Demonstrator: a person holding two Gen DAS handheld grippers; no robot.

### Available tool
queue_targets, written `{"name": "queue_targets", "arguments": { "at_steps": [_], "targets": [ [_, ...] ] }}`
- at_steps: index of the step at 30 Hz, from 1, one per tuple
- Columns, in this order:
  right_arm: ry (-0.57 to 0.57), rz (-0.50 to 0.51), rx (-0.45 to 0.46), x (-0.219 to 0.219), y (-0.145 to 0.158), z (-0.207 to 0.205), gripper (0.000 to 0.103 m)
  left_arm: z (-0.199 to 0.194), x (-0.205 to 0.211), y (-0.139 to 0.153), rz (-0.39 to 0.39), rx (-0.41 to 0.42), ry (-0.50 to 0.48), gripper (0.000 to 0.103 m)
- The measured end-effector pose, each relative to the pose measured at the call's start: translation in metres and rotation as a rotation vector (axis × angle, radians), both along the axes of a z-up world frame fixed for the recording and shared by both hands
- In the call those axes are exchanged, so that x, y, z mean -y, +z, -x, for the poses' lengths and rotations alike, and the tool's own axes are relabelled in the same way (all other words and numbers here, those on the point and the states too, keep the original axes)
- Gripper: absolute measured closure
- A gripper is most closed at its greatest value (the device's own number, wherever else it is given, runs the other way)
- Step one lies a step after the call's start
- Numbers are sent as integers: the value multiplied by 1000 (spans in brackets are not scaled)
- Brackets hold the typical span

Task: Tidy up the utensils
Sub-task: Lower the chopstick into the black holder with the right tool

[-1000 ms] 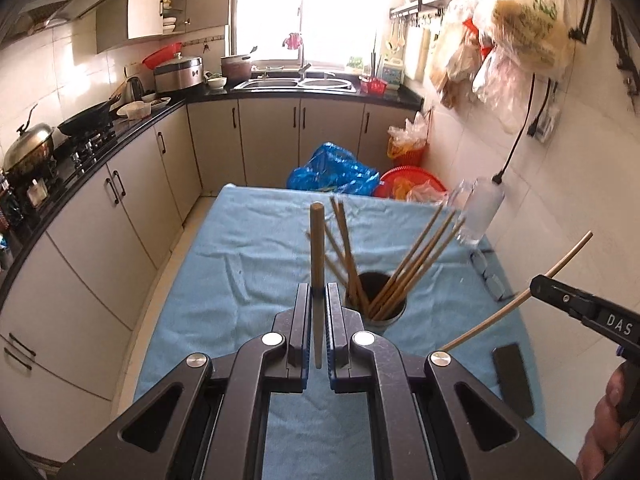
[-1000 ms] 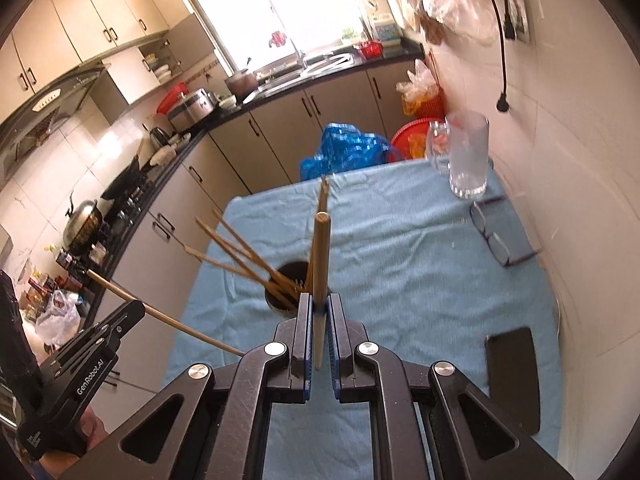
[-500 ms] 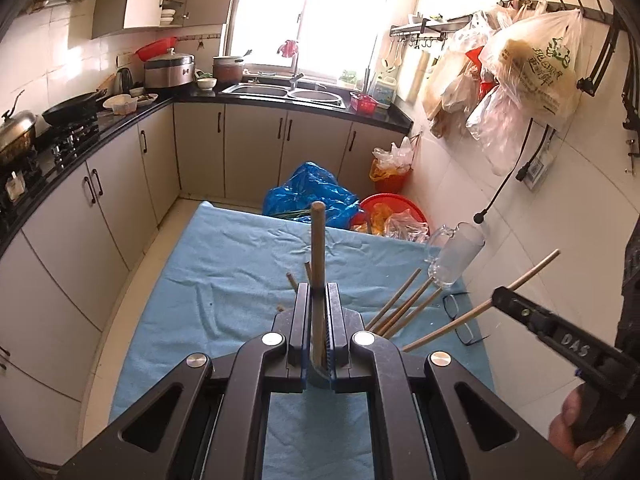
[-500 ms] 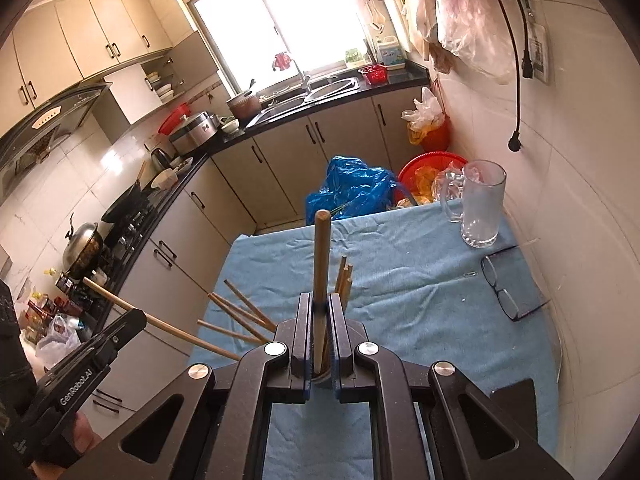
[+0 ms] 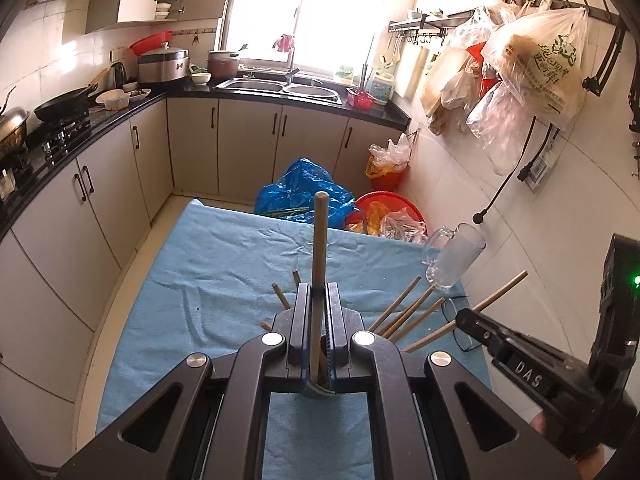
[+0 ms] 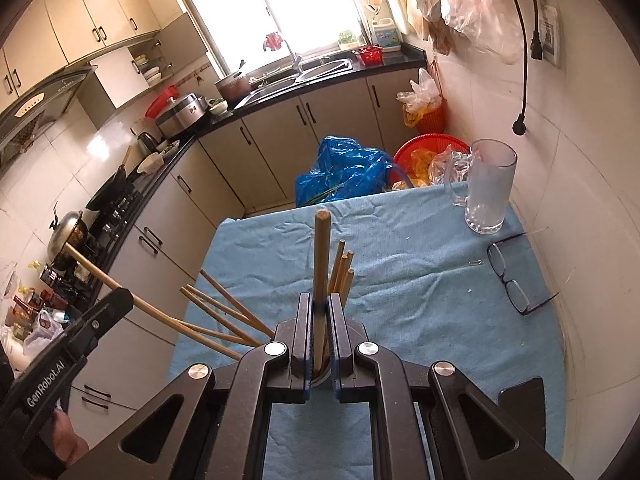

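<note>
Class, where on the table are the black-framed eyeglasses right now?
In the right wrist view, the black-framed eyeglasses lie on the blue tablecloth at the table's right edge by the tiled wall, just nearer the camera than the clear glass mug.

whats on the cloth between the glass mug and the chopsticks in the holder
Nothing: in the right wrist view the blue cloth is bare between the glass mug and the chopsticks. The glasses lie off that line, nearer the wall.

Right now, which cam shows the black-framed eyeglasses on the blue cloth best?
The right wrist view: the black-framed eyeglasses lie fully visible and unobstructed on the blue tablecloth, near the clear glass mug. In the left wrist view only part of the frame shows, behind the other gripper and its wooden chopstick.
</note>
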State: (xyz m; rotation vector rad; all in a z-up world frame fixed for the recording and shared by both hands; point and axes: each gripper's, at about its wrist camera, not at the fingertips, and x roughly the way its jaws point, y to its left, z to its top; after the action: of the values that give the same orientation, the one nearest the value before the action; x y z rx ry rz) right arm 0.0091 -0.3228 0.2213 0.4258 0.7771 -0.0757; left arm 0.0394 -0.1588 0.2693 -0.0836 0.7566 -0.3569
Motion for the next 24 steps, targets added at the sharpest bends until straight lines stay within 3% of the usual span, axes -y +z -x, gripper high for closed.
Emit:
{"name": "queue_targets", "arguments": {
  "at_steps": [6,18,24],
  "targets": [
    [3,0,-7,-1,-3,-3,95,-4,4,2,-6,1,-16,97],
    [15,-8,-69,-6,-26,-11,95,-12,6,-28,-33,-69,-23,97],
    [22,-25,-73,-5,-28,-11,95,-12,2,-29,-21,-68,-14,97]
  ]
}}
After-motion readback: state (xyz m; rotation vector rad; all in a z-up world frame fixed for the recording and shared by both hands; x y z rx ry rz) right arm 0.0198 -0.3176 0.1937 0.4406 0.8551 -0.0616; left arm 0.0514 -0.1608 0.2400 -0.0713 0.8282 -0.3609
